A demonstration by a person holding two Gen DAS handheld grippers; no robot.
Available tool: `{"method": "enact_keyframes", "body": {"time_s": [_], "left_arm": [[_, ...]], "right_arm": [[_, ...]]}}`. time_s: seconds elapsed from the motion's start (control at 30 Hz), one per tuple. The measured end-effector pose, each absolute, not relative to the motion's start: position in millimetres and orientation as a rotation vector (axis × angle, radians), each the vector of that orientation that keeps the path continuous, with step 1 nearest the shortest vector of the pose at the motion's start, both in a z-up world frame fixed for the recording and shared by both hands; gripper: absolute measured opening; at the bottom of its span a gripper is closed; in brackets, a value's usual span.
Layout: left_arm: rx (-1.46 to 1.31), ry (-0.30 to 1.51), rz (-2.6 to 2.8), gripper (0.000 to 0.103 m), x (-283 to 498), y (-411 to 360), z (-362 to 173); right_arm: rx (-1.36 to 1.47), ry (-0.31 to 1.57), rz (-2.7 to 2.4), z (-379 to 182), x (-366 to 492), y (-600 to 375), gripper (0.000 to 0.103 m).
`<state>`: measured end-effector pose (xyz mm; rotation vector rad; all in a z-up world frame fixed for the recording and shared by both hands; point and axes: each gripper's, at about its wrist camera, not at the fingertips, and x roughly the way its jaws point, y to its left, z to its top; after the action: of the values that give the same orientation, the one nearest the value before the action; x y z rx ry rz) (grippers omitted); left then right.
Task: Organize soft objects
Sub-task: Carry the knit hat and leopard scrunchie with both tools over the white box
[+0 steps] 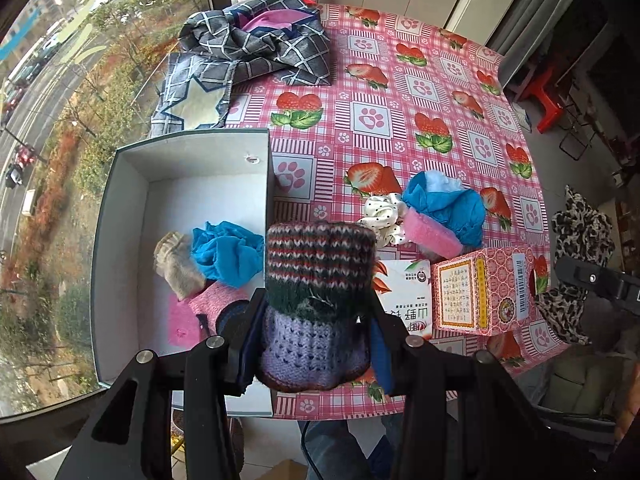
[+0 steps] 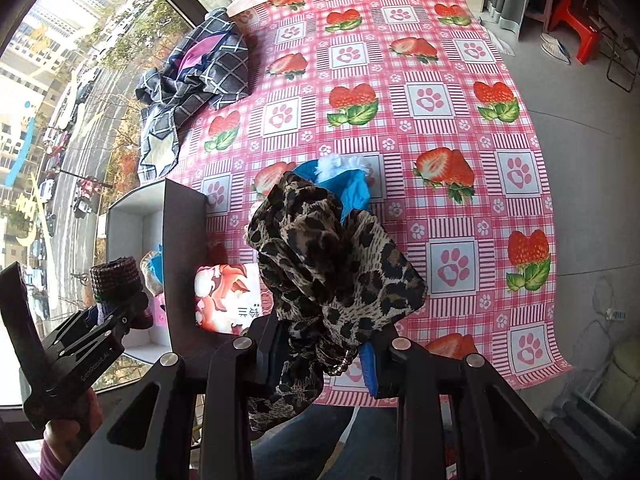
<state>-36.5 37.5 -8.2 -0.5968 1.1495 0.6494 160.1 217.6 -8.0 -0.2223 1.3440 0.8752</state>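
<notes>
Left gripper (image 1: 316, 320) angled steeply downward clamping knitted striped roll (image 1: 318, 280), right gripper (image 2: 324, 348) likewise angled, pinching leopard-print scarf (image 2: 336, 264)

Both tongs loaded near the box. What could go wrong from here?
1. The leopard scarf hangs loose below the right tongs; a trailing end may snag the white box wall or drape outside it.
2. The knit piece in the left tongs is bulky and bulges past the pads; it might slip.
3. The two cartons beside the box could get knocked.
</notes>
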Motion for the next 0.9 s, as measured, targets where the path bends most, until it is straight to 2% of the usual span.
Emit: {"method": "enact_keyframes", "body": {"time_s": [0.5, 0.9], "left_arm": [[-0.67, 1.066, 0.79, 0.05, -112, 46, 6], [-0.722, 1.018, 0.845, 0.05, -138, 54, 9]], "right_arm": [[-0.379, 1.32, 1.04, -3, 95, 269, 0.032], [-0.479, 1.293, 1.108, 3, 60, 294, 0.032]]}}
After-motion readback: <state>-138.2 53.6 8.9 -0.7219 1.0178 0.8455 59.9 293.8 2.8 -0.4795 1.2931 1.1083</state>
